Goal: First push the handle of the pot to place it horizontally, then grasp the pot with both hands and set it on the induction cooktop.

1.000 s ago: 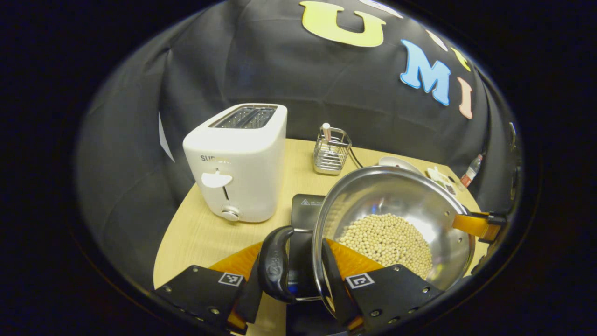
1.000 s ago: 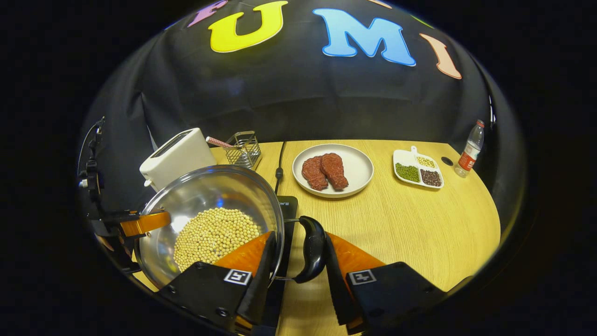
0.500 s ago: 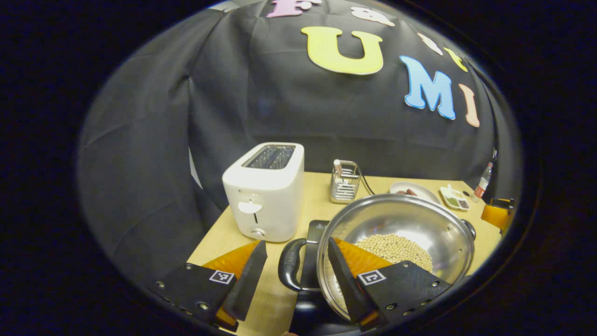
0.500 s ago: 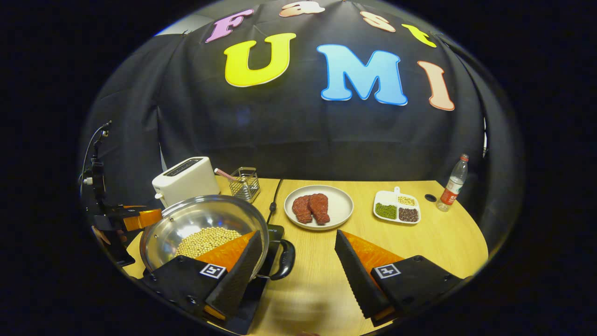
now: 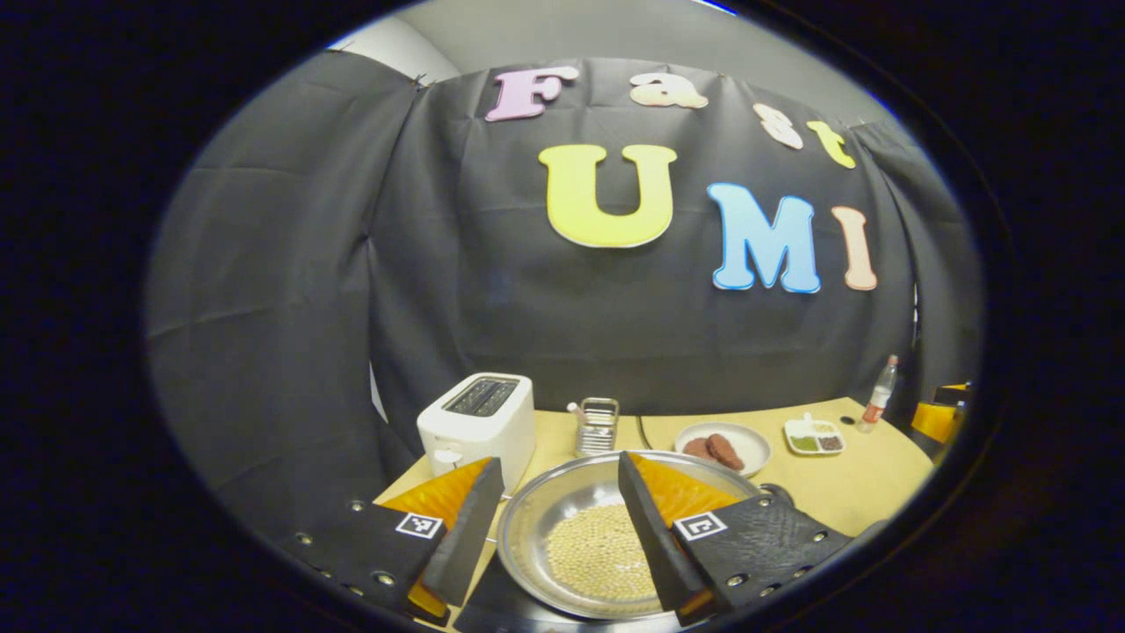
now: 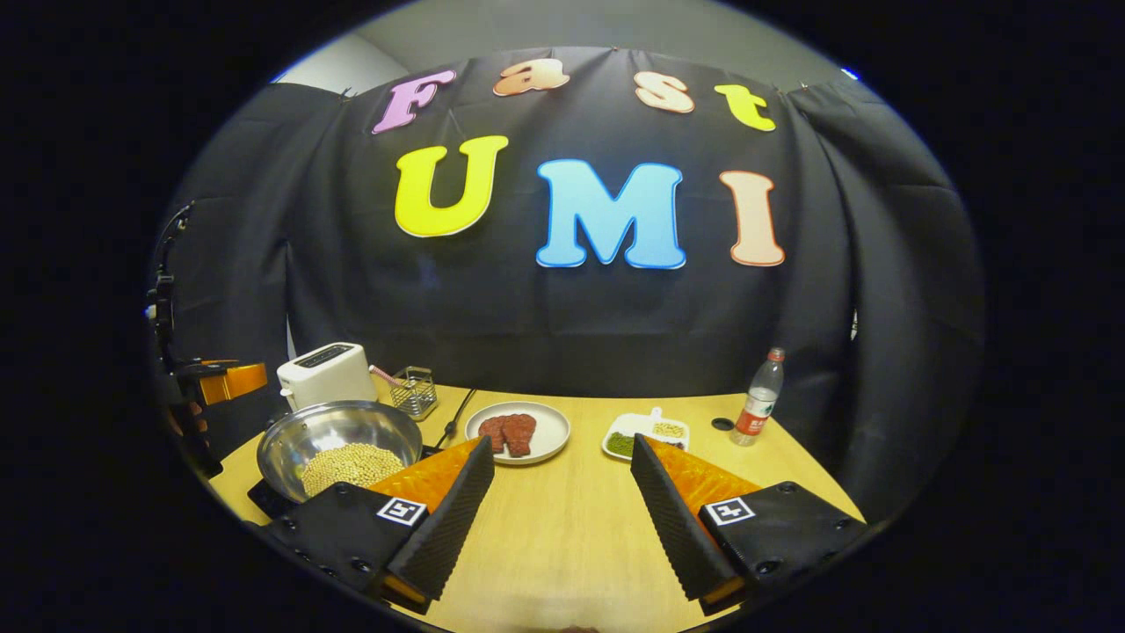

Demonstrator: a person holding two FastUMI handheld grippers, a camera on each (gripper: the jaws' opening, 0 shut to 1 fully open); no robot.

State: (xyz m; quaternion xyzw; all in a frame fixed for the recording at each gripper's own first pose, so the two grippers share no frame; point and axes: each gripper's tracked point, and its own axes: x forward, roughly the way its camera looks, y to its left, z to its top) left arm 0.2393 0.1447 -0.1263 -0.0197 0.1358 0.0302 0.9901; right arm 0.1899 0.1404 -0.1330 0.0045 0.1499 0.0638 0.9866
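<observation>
Your pot [image 6: 338, 448] of pale beans sits on the black induction cooktop [image 6: 264, 499] at the table's [image 6: 562, 536] left front, the toaster [image 6: 325, 374] close behind it. Your left gripper [image 5: 555, 536] hangs over the pot's rim with fingers spread wide, gripping nothing; how far above is hard to judge. Your right gripper [image 6: 562, 519] is equally spread over bare wood, with the plate of meat [image 6: 518, 432] and the bottle [image 6: 758, 397] well beyond.

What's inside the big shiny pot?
The pot holds a heap of small pale yellow beans, piled over its bottom. The metal under the heap is covered, and the left tongs hide one edge.
</observation>
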